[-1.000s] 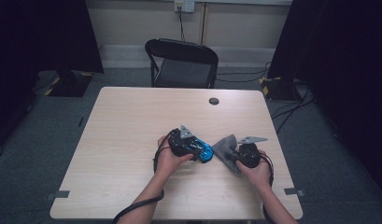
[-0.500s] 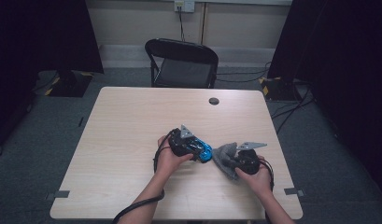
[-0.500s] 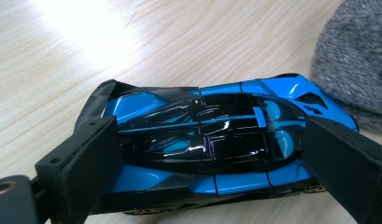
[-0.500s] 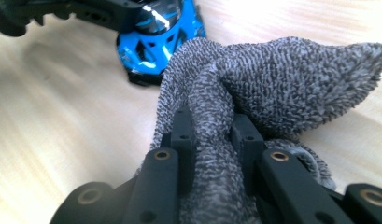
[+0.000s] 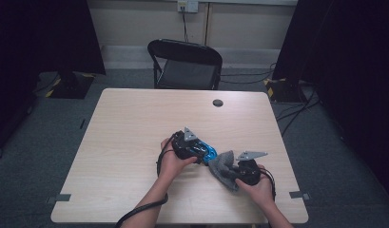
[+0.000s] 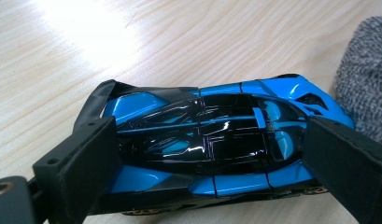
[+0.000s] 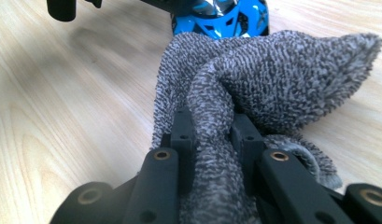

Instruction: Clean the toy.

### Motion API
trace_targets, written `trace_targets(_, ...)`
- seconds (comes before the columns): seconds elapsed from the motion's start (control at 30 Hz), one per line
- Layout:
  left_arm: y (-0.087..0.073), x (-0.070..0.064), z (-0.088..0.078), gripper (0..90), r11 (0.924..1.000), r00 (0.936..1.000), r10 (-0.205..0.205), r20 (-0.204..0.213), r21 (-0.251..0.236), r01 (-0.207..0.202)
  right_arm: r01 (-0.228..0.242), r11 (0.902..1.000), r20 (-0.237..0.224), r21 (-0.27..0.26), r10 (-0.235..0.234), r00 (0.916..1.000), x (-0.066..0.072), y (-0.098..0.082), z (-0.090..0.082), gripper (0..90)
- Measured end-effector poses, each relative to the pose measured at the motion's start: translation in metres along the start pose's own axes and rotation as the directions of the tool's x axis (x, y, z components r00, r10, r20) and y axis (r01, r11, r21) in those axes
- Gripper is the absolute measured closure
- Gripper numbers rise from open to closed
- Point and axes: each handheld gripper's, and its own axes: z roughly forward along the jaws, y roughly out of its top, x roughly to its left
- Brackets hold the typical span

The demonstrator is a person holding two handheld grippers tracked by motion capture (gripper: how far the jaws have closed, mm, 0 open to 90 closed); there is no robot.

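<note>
Item: a glossy blue and black toy sports car (image 6: 212, 140), set on its wheels on the pale wood-grain table (image 5: 135, 123), toward the near right part of the top.
Long axis: in the high view it is seen running from upper left to lower right; in the left gripper view it lies crosswise between the jaws.
Heading: the sloped blue end (image 7: 221, 16) is turned toward the cloth; nose or tail cannot be told.
Left gripper (image 6: 212, 154): clamped on the car, one black pad pressed at each end of the body.
Right gripper (image 7: 212, 135): clenched on a grey terry cloth (image 7: 272, 70), a fold of which is pinched between the jaws.
Cloth position: bunched just beside the car's sloped end, apparently touching it.
Background: a black folding chair (image 5: 185, 64) is stood beyond the far edge.
</note>
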Motion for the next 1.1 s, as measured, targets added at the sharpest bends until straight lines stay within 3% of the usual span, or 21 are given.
trace_targets(0.4,0.000,0.000,0.000,4.0,1.0000,1.0000,-0.001,0.000,0.001,0.001,0.034,0.9993,-0.027,0.016,-0.033,0.9991,0.010,0.002,0.004,75.2)
trace_targets(0.63,-0.002,0.000,0.000,4.0,0.9999,1.0000,-0.001,0.003,-0.011,0.001,0.031,0.9994,-0.062,0.012,-0.030,0.9976,0.011,0.001,0.001,75.0)
trace_targets(1.1,-0.002,0.000,0.000,4.1,0.9999,1.0000,0.000,0.005,-0.011,0.000,0.036,0.9994,-0.073,0.000,-0.036,0.9967,0.007,-0.001,-0.008,75.0)
